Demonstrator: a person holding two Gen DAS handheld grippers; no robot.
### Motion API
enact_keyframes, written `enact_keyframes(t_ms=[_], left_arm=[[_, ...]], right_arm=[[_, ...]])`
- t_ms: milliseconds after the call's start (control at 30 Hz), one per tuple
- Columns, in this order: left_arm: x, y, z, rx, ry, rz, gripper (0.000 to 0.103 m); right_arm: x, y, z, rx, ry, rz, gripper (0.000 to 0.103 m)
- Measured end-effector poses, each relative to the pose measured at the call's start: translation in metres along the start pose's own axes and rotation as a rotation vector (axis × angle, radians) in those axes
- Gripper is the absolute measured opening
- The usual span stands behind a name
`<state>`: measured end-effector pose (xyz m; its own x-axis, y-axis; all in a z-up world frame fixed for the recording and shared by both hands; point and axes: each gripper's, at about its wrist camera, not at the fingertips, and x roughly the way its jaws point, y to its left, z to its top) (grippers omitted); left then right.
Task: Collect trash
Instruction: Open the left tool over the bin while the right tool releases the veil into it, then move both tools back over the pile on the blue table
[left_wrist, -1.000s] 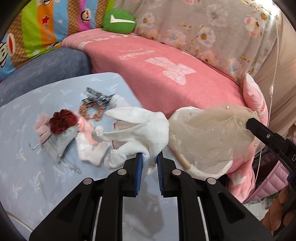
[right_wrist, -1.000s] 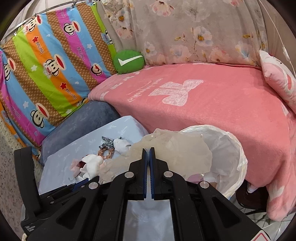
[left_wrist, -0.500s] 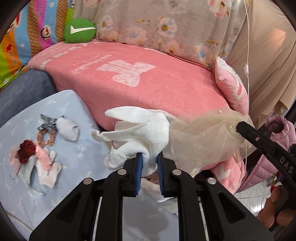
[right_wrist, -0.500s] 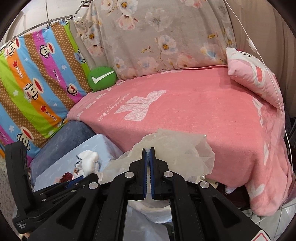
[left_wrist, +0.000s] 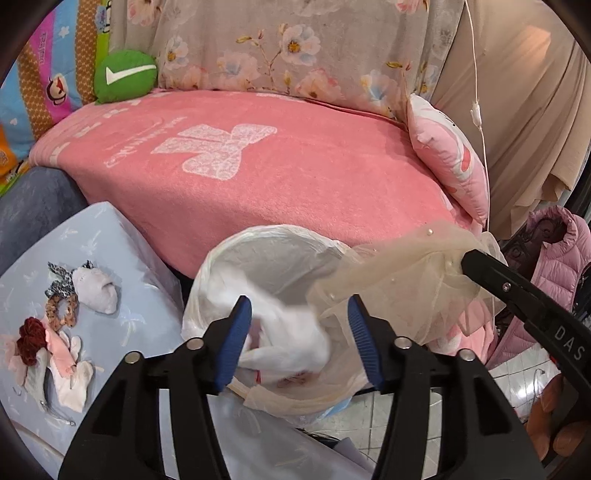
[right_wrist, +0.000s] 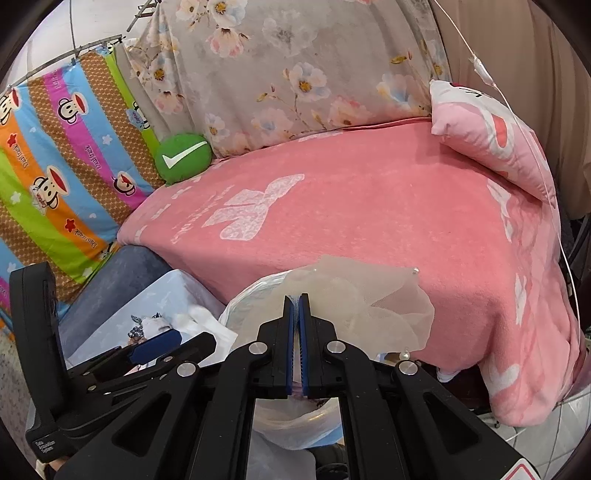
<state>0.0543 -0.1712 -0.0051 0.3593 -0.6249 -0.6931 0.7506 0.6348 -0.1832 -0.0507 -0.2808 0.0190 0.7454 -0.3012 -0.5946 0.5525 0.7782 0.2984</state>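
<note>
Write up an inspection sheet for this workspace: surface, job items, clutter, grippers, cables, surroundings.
Surface: light blue table, partly covered.
Job's things: white glove blurred, inside the lined bin; beige tulle over the bin's rim.
Clutter: scrunchies, a red flower clip and pale fabric bits on the table.
Grippers: left gripper jaws wide apart above the bin; right gripper jaws closed on the tulle.
Cables: white cord hanging at right.
Surroundings: pink blanket, pink pillow, green cushion, pink jacket.
</note>
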Motion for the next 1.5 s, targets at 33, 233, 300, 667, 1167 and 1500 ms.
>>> enact_keyframes(t_ms=[33, 233, 300, 667, 1167, 1500], left_arm=[[-0.001, 0.0, 0.0, 0.005, -0.004, 0.009, 0.057], [-0.008, 0.011, -0.001, -0.011, -0.033, 0.054, 0.069], [-0.009, 0.016, -0.001, -0.023, -0.033, 0.064, 0.07], [-0.017, 0.038, -0.006, -0.069, -0.047, 0.101, 0.07], [-0.046, 0.072, -0.023, -0.147, -0.089, 0.184, 0.07], [-0.064, 0.114, -0.042, -0.229, -0.096, 0.264, 0.07]], right_arm=[[0.002, 0.001, 0.0, -0.005, 0.0, 0.001, 0.002], [0.013, 0.013, 0.003, -0.02, 0.001, 0.011, 0.009], [0.016, 0.018, 0.003, -0.027, 0.003, 0.017, 0.009], [0.022, 0.044, -0.006, -0.07, 0.03, 0.048, 0.017], [0.017, 0.082, -0.029, -0.13, 0.07, 0.083, 0.031], [0.018, 0.126, -0.048, -0.189, 0.108, 0.137, 0.034]])
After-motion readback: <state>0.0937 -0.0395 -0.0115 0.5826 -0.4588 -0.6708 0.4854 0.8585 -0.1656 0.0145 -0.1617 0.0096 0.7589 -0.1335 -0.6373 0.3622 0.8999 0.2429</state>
